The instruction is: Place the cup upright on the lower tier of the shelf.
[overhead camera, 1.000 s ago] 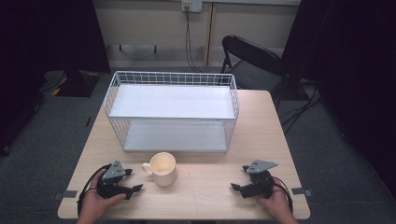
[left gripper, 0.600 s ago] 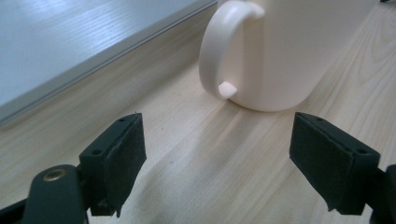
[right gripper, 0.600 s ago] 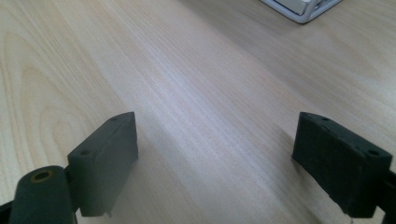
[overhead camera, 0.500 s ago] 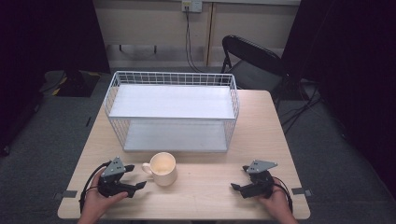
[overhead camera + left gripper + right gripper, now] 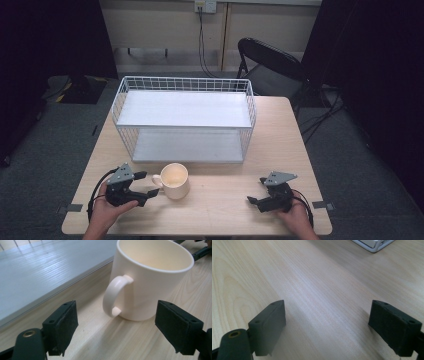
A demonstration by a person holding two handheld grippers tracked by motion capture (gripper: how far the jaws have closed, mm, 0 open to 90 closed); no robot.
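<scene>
Since a second earlier, the left tool (image 5: pixel 150 184) had edged toward the mug (image 5: pixel 174 181), near on the worktop (image 5: pixel 220 210). Its view showed spread jaws flanking the mug's handle (image 5: pixel 113 296), untouched. Right tool's (image 5: pixel 328 327) jaws stood spread over bare wood.

This looks like a lab or recording room rather than a home. A plain wooden table (image 5: pixel 280 125) stands on grey carpet (image 5: pixel 45 150), ringed by black curtains (image 5: pixel 370 60). A folding chair (image 5: pixel 270 65) sits behind it, cables (image 5: pixel 201 40) hang from a wall socket (image 5: pixel 205 6), and tape marks (image 5: pixel 67 208) sit at the table's near corners.
</scene>
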